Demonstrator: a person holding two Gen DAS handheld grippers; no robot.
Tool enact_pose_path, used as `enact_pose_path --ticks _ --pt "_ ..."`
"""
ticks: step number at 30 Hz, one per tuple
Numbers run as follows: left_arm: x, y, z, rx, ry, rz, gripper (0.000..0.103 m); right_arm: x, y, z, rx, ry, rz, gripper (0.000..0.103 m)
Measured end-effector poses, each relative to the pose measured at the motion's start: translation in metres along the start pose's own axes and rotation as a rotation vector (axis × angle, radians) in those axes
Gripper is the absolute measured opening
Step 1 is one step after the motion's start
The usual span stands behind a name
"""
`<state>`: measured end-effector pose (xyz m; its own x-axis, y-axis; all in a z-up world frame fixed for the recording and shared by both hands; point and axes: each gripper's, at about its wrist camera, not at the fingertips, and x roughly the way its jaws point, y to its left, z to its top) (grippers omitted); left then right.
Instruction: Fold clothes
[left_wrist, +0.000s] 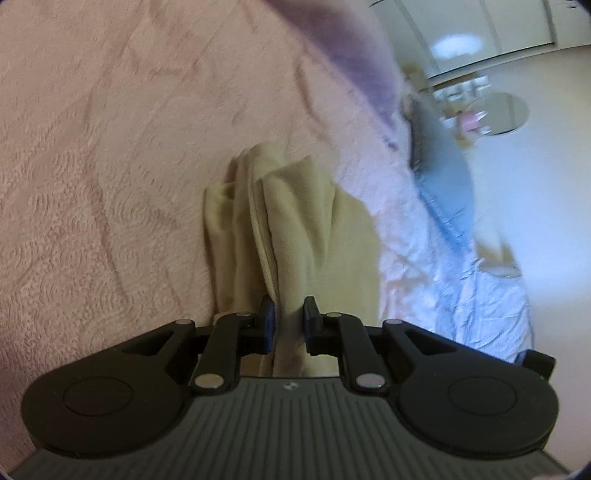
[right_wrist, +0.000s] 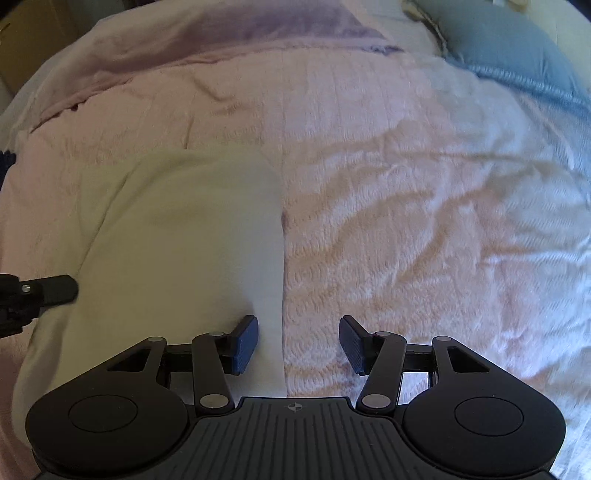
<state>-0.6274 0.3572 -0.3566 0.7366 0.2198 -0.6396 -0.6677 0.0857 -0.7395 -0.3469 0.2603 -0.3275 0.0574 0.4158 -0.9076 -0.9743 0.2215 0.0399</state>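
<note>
Cream-yellow soft fleece garment (right_wrist: 177, 236) lies on the pink textured bedspread (right_wrist: 406, 221), one end gathered into hanging pleats (left_wrist: 280, 221). It looks light, limp and a little slippery, so I would pinch it at a hem or corner. Left tongs (left_wrist: 289, 321) are closed on a bunched fold of it; right tongs (right_wrist: 298, 341) stand wide apart, holding nothing, over its straight edge. A grey-blue pillow (right_wrist: 517, 48) sits at the bed's head, beside pale walls.

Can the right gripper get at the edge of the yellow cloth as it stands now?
Probably yes. The right gripper is open, and the yellow cloth's edge already lies between its fingers on the pink bedspread. Nothing lies in the way; the left gripper holds another part.
</note>
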Motion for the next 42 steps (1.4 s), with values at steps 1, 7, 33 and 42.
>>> enact_pose_path --ticks 1,7,33,42 --pt "0.002 0.003 -0.002 0.001 -0.002 0.011 0.013 0.001 0.001 -0.002 -0.007 -0.009 0.000 0.054" --pt "0.014 0.020 0.001 -0.043 0.036 0.037 0.018 0.013 -0.010 -0.004 0.047 -0.029 0.058 0.054" --pt "0.045 0.042 0.055 -0.059 -0.085 0.105 0.018 0.082 -0.092 0.056 0.485 -0.090 0.491 0.031" --pt "-0.049 0.011 -0.015 -0.134 -0.033 0.056 0.041 0.007 -0.104 -0.011 0.374 -0.030 0.502 0.053"
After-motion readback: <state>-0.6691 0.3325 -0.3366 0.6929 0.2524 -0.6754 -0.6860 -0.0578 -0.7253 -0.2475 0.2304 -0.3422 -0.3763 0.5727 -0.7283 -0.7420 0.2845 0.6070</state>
